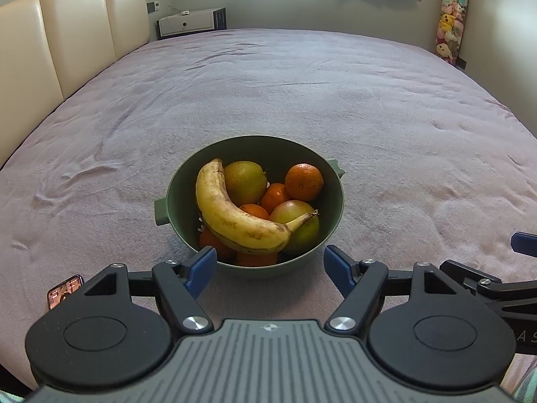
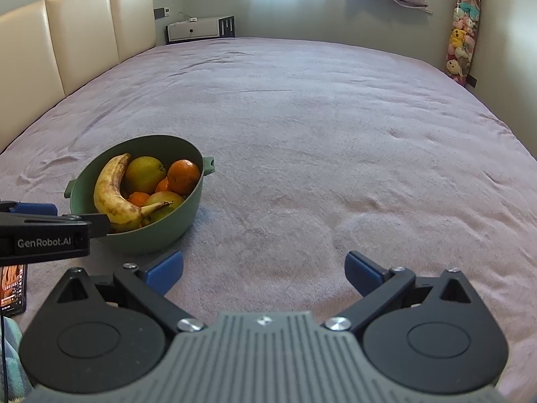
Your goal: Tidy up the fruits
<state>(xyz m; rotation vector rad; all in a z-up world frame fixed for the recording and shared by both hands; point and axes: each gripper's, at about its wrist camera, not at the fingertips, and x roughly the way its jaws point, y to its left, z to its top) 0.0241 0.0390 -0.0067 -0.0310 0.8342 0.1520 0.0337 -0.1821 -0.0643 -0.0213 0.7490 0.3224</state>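
Blue-padded left gripper (image 1: 269, 267), jaws spread and holding nothing, hovers at the near rim of the bowl (image 1: 173, 198). Right gripper (image 2: 264, 272), likewise spread and empty, hangs over bare bedspread (image 2: 319, 127) to the bowl's right. Bowl: round, matte green, with two small side lugs, resting on the bed. Contents: one curved, brown-flecked banana (image 1: 231, 216) lying across the heap; yellow-green pears (image 1: 245, 181), smooth-skinned; several dimpled mandarins (image 1: 304, 181). Bedspread: mauve, plush, lightly rumpled. Phone (image 2: 12, 288), screen lit, lies near the left gripper.
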